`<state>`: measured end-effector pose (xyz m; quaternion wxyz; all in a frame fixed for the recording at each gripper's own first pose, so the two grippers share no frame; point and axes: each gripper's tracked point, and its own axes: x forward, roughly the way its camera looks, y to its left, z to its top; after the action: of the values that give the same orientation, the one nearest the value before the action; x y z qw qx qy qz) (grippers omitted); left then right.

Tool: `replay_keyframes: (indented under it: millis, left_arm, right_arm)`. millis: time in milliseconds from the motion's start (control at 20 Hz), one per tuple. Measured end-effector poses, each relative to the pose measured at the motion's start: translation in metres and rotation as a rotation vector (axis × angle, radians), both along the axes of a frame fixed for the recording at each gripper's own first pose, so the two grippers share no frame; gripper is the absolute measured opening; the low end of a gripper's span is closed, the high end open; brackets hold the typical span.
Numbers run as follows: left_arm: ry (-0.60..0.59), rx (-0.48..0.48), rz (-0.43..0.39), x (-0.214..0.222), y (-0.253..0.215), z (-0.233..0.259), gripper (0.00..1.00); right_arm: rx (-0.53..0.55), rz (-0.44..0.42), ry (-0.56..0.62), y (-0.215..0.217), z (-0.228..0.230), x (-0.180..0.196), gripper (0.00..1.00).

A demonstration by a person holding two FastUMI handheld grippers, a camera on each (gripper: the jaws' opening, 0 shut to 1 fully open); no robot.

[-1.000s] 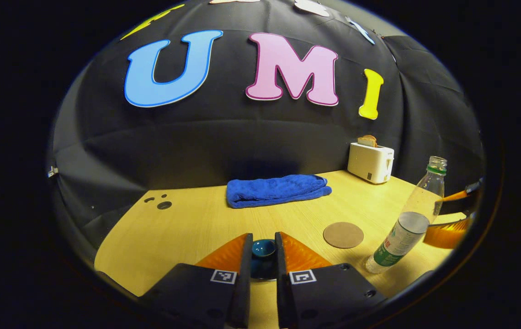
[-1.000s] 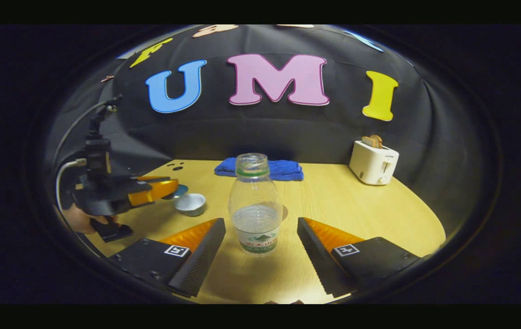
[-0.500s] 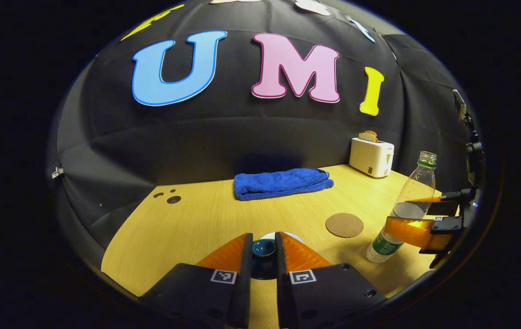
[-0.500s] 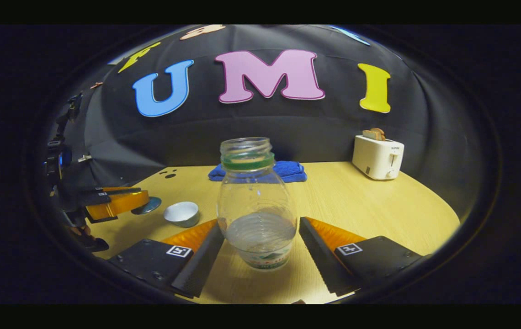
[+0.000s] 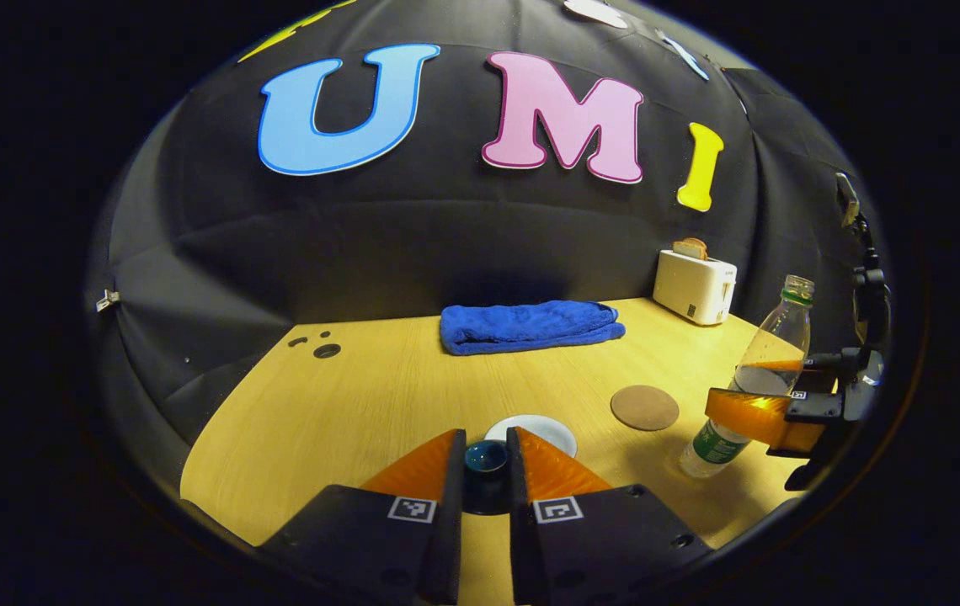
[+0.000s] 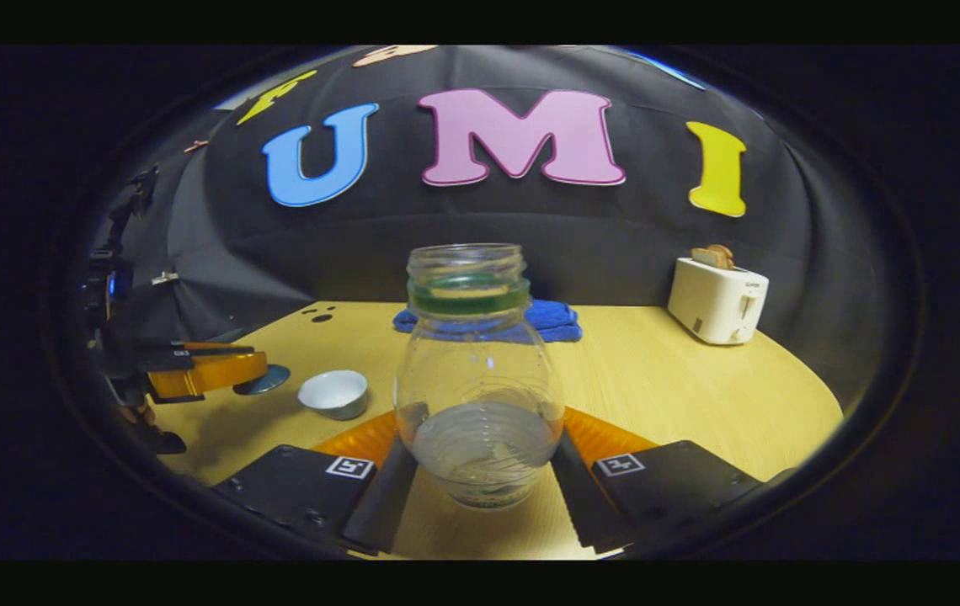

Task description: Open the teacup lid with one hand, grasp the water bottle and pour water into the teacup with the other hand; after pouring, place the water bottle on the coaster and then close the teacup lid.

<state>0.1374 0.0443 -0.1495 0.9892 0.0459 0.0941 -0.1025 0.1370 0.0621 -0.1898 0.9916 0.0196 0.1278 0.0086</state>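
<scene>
A dark teal teacup lid (image 5: 485,461) is pinched by its knob in my left gripper (image 5: 485,442), held above the table. Just beyond those fingers sits the white teacup (image 5: 532,429), uncovered. An uncapped clear water bottle (image 6: 480,370), partly full, stands upright on the table, and my right gripper (image 6: 480,446) is shut on its lower body. In the left gripper view the bottle (image 5: 770,345) stands at the right with the right gripper (image 5: 762,414) around it, and the round brown coaster (image 5: 644,407) lies between cup and bottle. In the right gripper view the cup (image 6: 333,393) stands beside the left gripper (image 6: 206,372) holding the lid (image 6: 263,380).
A folded blue towel (image 5: 530,326) lies at the back of the wooden table (image 5: 362,404). A white toaster (image 5: 695,286) with bread in it stands at the back right. Small dark holes (image 5: 324,349) mark the table's back left corner.
My right gripper has come forward and shut on the bottle. My left gripper has drawn the lid back off the cup, so the white cup now shows beyond its fingers.
</scene>
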Motion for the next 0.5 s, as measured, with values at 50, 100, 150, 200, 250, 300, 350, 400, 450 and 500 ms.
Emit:
replay_keyframes:
  millis: [50,100,150,200,250,300,350,400,450,500]
  left_arm:
    - [0.001,0.0,0.007,-0.002,0.003,0.001,0.28]
    - [0.0,-0.003,0.015,-0.004,0.006,0.001,0.28]
    - [0.0,-0.008,0.025,-0.006,0.009,0.002,0.28]
    - [0.0,-0.014,0.035,-0.008,0.013,0.003,0.28]
    - [-0.003,-0.022,0.045,-0.01,0.016,0.004,0.28]
    - [-0.004,-0.03,0.057,-0.013,0.02,0.004,0.28]
    - [-0.005,-0.038,0.069,-0.015,0.023,0.005,0.28]
    - [-0.011,-0.047,0.079,-0.016,0.027,0.006,0.28]
    - [-0.017,-0.055,0.091,-0.018,0.031,0.008,0.28]
    - [-0.023,-0.06,0.104,-0.02,0.036,0.009,0.28]
  right_arm:
    - [-0.027,0.001,0.006,-0.001,0.002,0.001,0.8]
    - [-0.049,0.008,0.002,-0.003,0.006,0.0,0.78]
    - [-0.072,0.015,0.006,0.0,0.008,0.001,0.71]
    - [-0.102,0.021,0.005,-0.001,0.013,0.001,0.75]
    - [-0.129,0.035,0.004,0.001,0.017,0.003,0.74]
    - [-0.162,0.046,0.003,0.001,0.021,0.007,0.74]
    - [-0.198,0.05,-0.003,0.001,0.028,0.012,0.74]
    - [-0.247,0.049,-0.005,-0.002,0.033,0.016,0.74]
    - [-0.297,0.053,-0.015,-0.002,0.039,0.022,0.74]
    - [-0.363,0.05,-0.024,-0.006,0.045,0.028,0.74]
